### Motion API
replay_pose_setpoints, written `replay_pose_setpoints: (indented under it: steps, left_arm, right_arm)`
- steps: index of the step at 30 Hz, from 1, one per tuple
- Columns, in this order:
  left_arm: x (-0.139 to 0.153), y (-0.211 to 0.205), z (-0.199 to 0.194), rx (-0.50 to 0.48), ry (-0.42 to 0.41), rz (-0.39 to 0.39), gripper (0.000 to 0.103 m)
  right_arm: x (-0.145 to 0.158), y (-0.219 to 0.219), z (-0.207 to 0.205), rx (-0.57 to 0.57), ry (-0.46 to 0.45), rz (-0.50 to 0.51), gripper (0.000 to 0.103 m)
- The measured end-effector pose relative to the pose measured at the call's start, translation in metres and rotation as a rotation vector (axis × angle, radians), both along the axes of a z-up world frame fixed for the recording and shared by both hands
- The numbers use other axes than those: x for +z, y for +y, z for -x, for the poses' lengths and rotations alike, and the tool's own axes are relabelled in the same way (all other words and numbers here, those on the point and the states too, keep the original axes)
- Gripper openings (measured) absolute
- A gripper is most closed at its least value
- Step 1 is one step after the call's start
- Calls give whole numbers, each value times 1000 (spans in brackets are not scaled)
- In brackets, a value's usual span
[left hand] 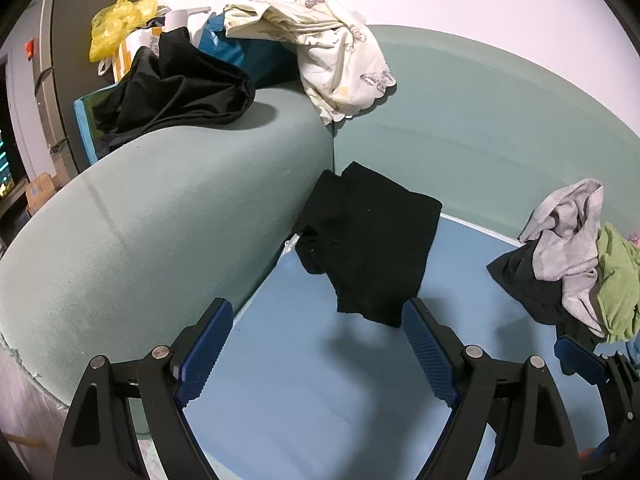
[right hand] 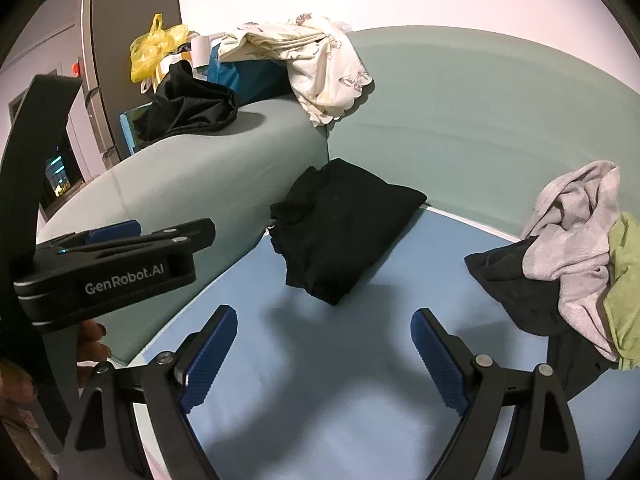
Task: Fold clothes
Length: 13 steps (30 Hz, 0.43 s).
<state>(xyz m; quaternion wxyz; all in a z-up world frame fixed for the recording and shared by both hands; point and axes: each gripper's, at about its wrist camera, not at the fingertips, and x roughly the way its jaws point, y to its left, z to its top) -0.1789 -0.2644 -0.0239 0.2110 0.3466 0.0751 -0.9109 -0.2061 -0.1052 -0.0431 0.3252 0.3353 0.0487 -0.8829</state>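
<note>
A folded black garment [left hand: 368, 240] [right hand: 340, 232] lies in the corner of the blue seat [left hand: 320, 392] [right hand: 340, 380], against the sofa arm. My left gripper [left hand: 318, 312] hovers just short of it, open, nothing between its blue pads. My right gripper [right hand: 324, 320] is open too and holds nothing, a little further back from the garment. In the right wrist view the left gripper's body [right hand: 108, 268] shows at the left with a hand behind it. A heap of unfolded clothes, grey, green and dark [left hand: 572, 264] [right hand: 572, 264], sits at the right.
The pale green sofa arm [left hand: 160, 220] [right hand: 180, 160] carries a crumpled black garment [left hand: 176, 92] [right hand: 188, 104]. A cream printed cloth [left hand: 320, 48] [right hand: 312, 64] drapes over a blue bag. A yellow plastic bag [left hand: 116, 20] [right hand: 156, 48] stands behind. The sofa backrest [left hand: 480, 128] rises beyond.
</note>
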Motion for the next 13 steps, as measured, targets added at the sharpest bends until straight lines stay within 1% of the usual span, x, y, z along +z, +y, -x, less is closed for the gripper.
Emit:
replay_pose_setpoints:
  steps: [13]
  left_arm:
    - [-7, -3, 2, 0, -26, -13, 86]
  right_arm:
    - [-3, -1, 2, -9, -15, -4, 91]
